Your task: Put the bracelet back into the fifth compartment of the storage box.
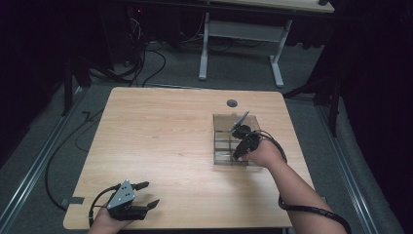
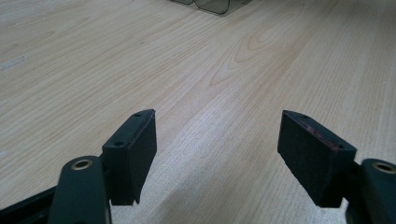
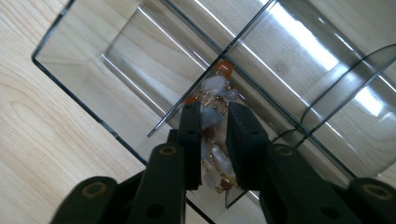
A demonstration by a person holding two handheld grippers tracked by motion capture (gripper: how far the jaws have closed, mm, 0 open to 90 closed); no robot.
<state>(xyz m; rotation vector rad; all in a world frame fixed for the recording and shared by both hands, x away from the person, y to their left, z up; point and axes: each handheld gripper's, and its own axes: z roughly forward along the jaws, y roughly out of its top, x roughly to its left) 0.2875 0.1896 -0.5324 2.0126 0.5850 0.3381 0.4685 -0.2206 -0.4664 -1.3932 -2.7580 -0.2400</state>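
A beaded bracelet (image 3: 212, 116) is clamped lengthwise between the right gripper (image 3: 209, 122)'s jaws, directly above a compartment of the clear acrylic organizer (image 3: 70, 70). The left gripper (image 2: 217, 140) is held spread and empty, well apart.

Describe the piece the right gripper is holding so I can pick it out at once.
Find the clear divided organizer box on the right half of the wooden table. The right gripper is over it, jaws shut on a beaded bracelet. It is a string of pale translucent stones, orange beads and small gold spacers, the only coloured thing against the clear walls.
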